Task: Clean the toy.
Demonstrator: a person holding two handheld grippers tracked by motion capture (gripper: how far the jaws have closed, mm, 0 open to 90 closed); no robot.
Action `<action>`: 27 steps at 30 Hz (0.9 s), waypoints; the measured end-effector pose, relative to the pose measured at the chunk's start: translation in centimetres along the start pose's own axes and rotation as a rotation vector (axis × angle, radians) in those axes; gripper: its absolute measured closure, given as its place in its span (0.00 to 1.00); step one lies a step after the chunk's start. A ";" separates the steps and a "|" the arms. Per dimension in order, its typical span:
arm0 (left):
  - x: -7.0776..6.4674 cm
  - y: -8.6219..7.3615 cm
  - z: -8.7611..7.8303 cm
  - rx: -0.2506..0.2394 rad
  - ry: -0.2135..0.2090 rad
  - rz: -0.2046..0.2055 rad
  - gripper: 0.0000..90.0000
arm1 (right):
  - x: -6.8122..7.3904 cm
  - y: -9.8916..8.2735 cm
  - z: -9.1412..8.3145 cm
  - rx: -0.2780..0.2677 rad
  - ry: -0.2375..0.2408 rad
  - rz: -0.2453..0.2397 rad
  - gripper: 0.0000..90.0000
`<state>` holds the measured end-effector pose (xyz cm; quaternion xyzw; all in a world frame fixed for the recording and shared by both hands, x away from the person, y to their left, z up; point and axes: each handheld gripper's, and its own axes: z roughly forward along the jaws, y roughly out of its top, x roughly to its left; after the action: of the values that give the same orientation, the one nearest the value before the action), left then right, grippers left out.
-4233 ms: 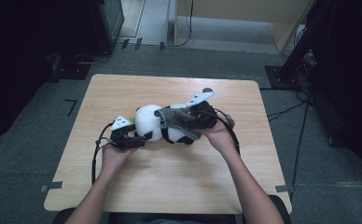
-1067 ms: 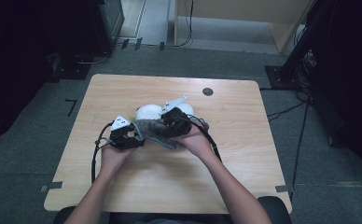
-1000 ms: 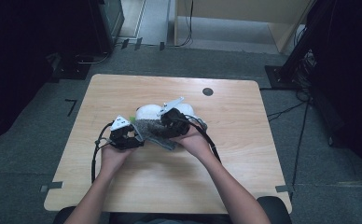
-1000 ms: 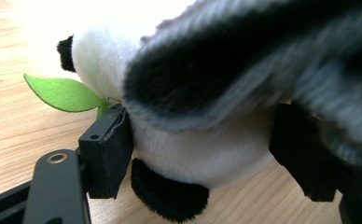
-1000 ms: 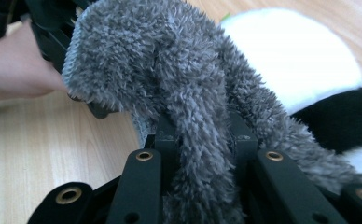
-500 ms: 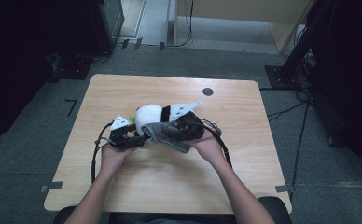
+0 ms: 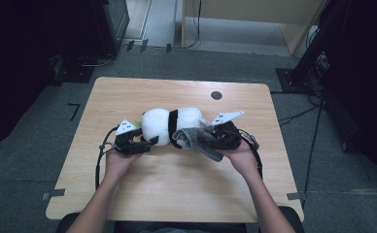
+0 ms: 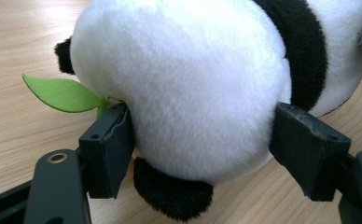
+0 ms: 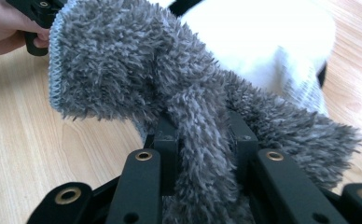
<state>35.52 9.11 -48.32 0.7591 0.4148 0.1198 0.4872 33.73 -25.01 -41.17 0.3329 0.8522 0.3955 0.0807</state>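
A white plush panda (image 7: 160, 125) with a black band lies on its side in the middle of the wooden table (image 7: 128, 92). My left gripper (image 7: 150, 141) is shut on its left end. In the left gripper view both pads press into the white fur (image 8: 184, 84), beside a green felt leaf (image 8: 60, 93). My right gripper (image 7: 207, 138) is shut on a fluffy grey cloth (image 7: 190, 138) at the panda's right part. In the right gripper view the cloth (image 9: 123, 65) bunches between the jaws of that gripper (image 9: 202, 126) and drapes against the panda (image 9: 272, 42).
A small black round mark (image 7: 216, 95) sits on the table behind the panda. Bare wood lies in front of both hands. Beyond the table are grey floor, cables and dark stands (image 7: 317, 43) at the right.
My right gripper has dragged the grey cloth to the right along the panda, uncovering more white fur. The left gripper and the panda have stayed put.
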 end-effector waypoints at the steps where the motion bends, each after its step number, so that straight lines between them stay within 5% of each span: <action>1: 0.0 0.0 0.0 0.000 0.001 0.000 0.27 | 0.0 -0.1 -0.1 0.000 0.001 0.009 0.80; 9: -0.1 0.0 0.0 -0.001 0.002 -0.006 0.27 | 1.8 1.7 -0.1 -0.050 0.076 -0.011 0.81; 20: -0.1 0.0 -0.1 0.003 0.004 0.001 0.27 | 5.0 6.9 5.7 -0.001 0.137 -0.085 0.81; 27: -0.1 -0.1 -0.1 0.005 0.007 0.004 0.27 | 5.7 7.7 8.8 0.063 0.151 -0.093 0.81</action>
<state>35.36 9.10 -48.29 0.7607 0.4153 0.1224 0.4837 36.74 -12.39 -40.79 0.2645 0.8825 0.3882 0.0237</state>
